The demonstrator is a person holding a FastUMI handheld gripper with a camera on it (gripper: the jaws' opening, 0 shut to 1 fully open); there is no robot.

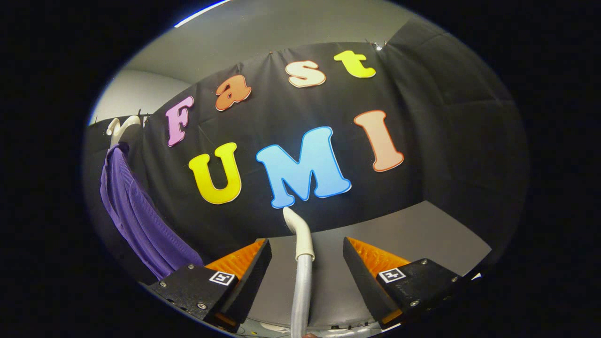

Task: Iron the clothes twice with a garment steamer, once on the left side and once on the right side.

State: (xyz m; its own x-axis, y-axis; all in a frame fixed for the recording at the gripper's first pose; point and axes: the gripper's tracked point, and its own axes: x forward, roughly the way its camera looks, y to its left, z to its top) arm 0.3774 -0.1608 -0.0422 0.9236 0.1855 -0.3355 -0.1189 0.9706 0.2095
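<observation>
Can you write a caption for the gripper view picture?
Open tongs either side of steamer hose, not pressing it; purple garment hangs off to one side.

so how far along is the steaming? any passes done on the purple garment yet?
No finished pass can be read from this view. In hand: the gripper is open, its fingers either side of the steamer wand without touching it, so it is not yet gripped. The purple garment hangs on its hanger, off to the fingers' left, with the wand pointing away from it. Left: grip, then both the left and right passes.

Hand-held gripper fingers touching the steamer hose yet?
Apart. Gripper view: the hand-held gripper is open, and the steamer hose runs up between the fingers with table visible either side.
</observation>
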